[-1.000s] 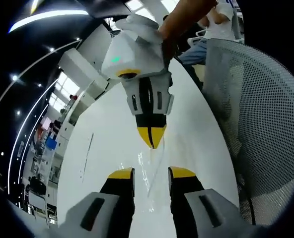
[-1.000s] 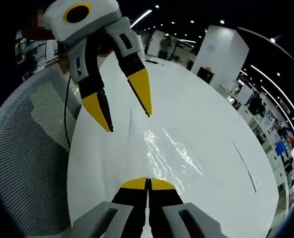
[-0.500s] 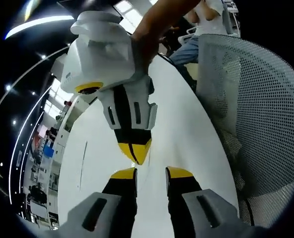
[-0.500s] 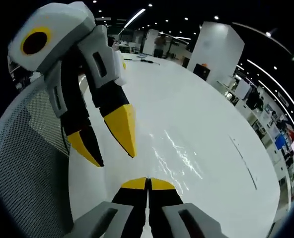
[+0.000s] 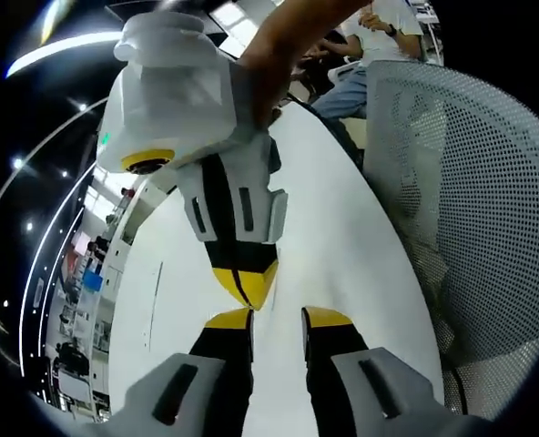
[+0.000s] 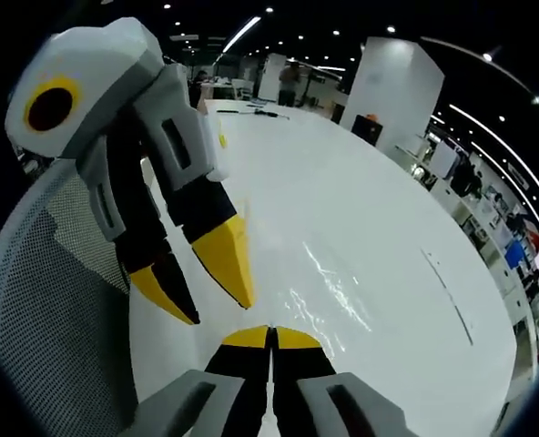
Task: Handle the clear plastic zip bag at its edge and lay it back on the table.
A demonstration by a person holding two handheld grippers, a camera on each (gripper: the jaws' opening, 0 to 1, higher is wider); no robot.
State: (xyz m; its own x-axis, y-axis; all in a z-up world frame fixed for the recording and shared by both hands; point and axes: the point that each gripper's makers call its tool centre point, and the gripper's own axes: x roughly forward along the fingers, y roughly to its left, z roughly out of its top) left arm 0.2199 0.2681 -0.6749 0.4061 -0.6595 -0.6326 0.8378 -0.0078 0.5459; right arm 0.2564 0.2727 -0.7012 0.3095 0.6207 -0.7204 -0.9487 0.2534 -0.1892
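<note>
meanwhile the right gripper [image 6: 270,333], yellow wedge tips pressed together, is pinching the glossy, crinkled clear zip bag [image 6: 329,296] lying on the smooth white table [image 6: 342,200]; the left gripper [image 5: 276,318] is hovering, jaws parted.

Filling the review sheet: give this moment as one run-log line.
right gripper: shut on bag edge | left gripper: open, beside it | clear zip bag: on white table

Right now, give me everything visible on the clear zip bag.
The clear zip bag lies flat on the white table, seen mainly as wrinkled glare in thin, transparent film; no contents can be made out. Its near edge runs in at the shut fingers of the right gripper, which appear to pinch it. The left gripper hangs open just beside that edge; contact with it cannot be told.
</note>
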